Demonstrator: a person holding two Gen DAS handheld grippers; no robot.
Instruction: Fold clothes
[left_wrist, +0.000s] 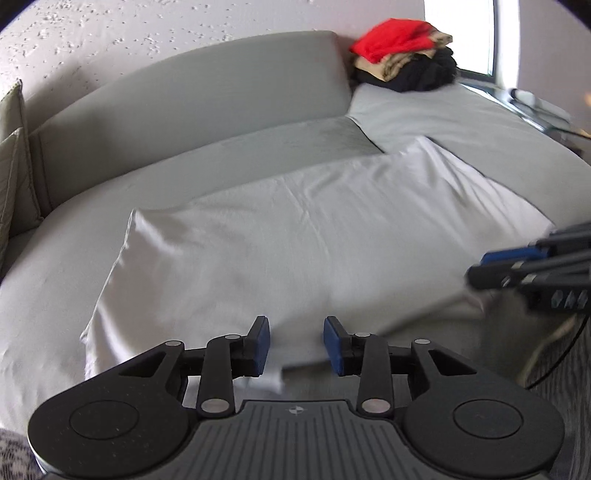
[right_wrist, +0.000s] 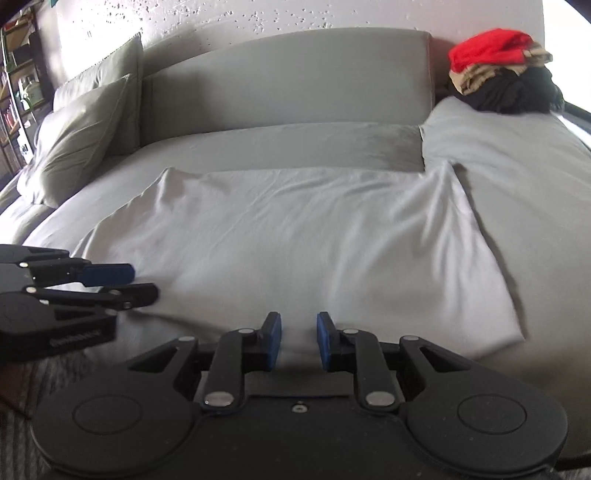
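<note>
Grey sofa cushions fill my left wrist view, with a white garment (left_wrist: 314, 236) spread flat across the sofa (left_wrist: 221, 110) seat and its near hem hanging over the front edge. My left claw (left_wrist: 295, 345) sits at that hem with its jaws apart; a bit of white cloth shows between and below them, but the pads do not press it. At the far right corner sits a pile of clothes (left_wrist: 402, 55), red on top. From the right wrist view, the garment (right_wrist: 295, 240) lies wide and smooth, one layer as far as I can judge. My right claw (right_wrist: 298, 341) is released over the front edge, gripping nothing. I judge no fold is made yet on this piece.
</note>
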